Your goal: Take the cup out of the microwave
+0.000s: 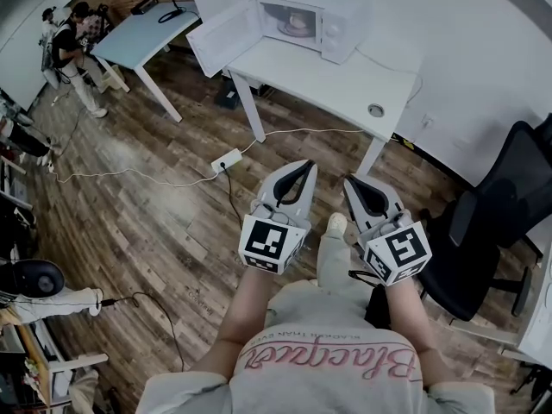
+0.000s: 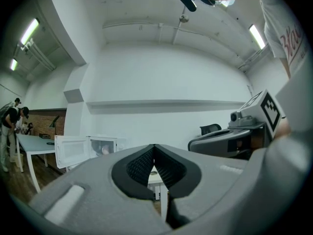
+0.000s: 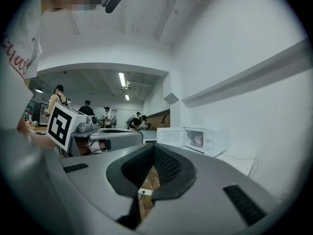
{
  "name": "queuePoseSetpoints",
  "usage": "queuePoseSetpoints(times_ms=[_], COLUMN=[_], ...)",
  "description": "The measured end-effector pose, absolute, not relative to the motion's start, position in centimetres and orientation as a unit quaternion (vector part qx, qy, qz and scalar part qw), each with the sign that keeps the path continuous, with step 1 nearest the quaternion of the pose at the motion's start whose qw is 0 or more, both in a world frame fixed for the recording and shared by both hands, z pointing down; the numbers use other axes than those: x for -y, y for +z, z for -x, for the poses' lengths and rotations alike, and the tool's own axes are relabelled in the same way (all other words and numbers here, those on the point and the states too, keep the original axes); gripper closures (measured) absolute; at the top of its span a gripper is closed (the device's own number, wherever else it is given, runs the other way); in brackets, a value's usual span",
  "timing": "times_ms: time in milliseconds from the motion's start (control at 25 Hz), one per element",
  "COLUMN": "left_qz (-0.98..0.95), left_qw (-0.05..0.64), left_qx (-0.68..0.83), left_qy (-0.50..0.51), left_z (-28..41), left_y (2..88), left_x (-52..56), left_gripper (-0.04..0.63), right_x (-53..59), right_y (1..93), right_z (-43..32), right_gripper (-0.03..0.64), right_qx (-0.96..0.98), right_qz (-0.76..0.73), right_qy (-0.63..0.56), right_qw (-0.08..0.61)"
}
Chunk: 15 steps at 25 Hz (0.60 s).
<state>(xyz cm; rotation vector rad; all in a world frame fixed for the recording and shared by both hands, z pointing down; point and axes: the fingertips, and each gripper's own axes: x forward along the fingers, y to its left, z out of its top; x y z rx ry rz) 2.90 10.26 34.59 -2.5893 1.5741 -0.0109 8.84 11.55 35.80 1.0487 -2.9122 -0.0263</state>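
Cup (image 1: 297, 22): pink, inside open microwave (image 1: 341, 26) on table (image 1: 328, 80), apparently upright; facing too small to tell. Left gripper (image 1: 306, 164) and right gripper (image 1: 349, 179): pinched closed, empty, well apart from table. Shirt (image 1: 328, 365): red script, upside down, not surely legible

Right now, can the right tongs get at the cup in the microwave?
Probably not yet. The microwave door stands open, so the cup is exposed, but the right tongs are shut and held back, a stretch of floor short of the table.
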Motion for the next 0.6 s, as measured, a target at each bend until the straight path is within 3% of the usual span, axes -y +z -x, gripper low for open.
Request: queuePoseSetpoints(times_ms=[600], left_qz=[0.845], left_qw=[0.051], left_qx=[-0.532], left_qy=[-0.013], left_z=[-2.1], left_y=[35.4], left_x=[-3.4], left_gripper=[0.591], right_x=[-4.3], right_y=[34.7], right_z=[-9.0], right_gripper=[0.604], right_qx=[0.937], right_qz=[-0.347], right_qy=[-0.019], right_qw=[-0.019])
